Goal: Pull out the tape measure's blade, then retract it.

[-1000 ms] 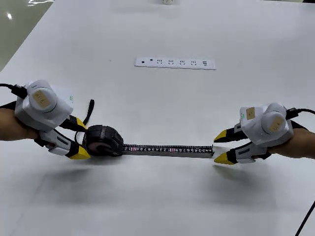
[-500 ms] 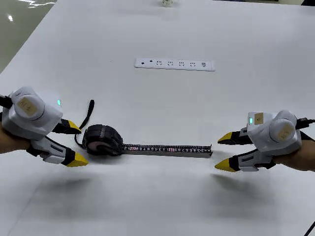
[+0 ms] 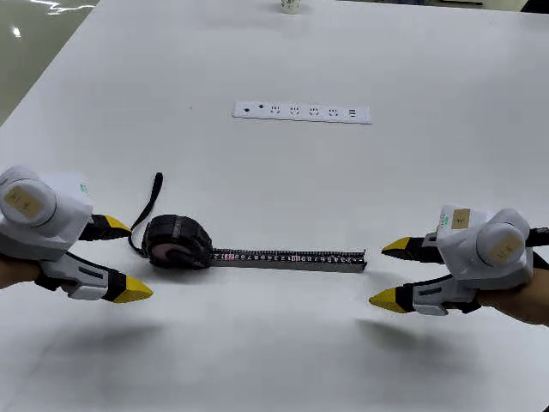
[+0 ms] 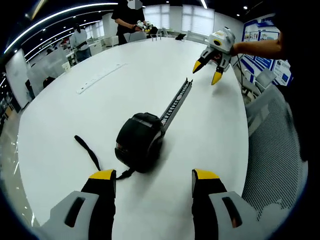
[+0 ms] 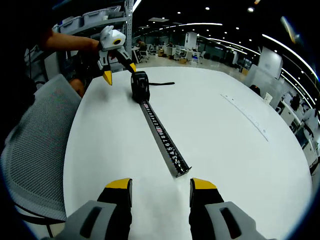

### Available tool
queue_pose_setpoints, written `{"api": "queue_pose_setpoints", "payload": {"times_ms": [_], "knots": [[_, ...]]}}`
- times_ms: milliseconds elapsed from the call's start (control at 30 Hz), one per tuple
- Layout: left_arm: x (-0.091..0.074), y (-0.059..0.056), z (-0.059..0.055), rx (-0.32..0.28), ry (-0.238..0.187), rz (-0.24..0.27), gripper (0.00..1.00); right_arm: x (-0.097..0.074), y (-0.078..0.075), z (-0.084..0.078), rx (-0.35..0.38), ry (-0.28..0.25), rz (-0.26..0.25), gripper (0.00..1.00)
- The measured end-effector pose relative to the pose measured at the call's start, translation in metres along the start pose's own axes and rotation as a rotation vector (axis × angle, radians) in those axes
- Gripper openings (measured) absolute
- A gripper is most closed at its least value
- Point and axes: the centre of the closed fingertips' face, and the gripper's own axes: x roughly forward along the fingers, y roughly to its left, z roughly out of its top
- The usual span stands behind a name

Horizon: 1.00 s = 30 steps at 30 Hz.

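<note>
Bright, even overhead light; fisheye-warped edges.

The left white-and-grey plastic gripper [image 3: 129,257] and the right white-and-grey plastic gripper [image 3: 385,273] are recorded as alike: rounded housings, black-and-grey jaw arms capped with pointed yellow tips, tan square stickers [image 3: 461,217] fixed on top.

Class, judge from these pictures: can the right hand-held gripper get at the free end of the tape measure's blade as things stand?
Probably yes. The right hand-held gripper is open and faces the blade's end, with only bare table between them; nothing stands in the way.
</note>
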Motion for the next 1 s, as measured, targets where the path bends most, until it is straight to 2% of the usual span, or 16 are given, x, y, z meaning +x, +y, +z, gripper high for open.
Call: {"api": "queue_pose_setpoints", "payload": {"times_ms": [367, 800, 1000], "knots": [[-0.005, -0.01, 0.004, -0.069, -0.064, 0.051, 0.64, -0.002, 0.012, 0.002, 0.067, -0.033, -0.048, 0.52], [-0.011, -0.027, 0.005, -0.184, -0.159, 0.132, 0.68, -0.007, 0.025, 0.009, 0.157, -0.089, -0.111, 0.6], [-0.016, -0.032, 0.004, -0.212, -0.177, 0.171, 0.71, -0.009, 0.032, 0.01, 0.197, -0.102, -0.137, 0.64]]}}
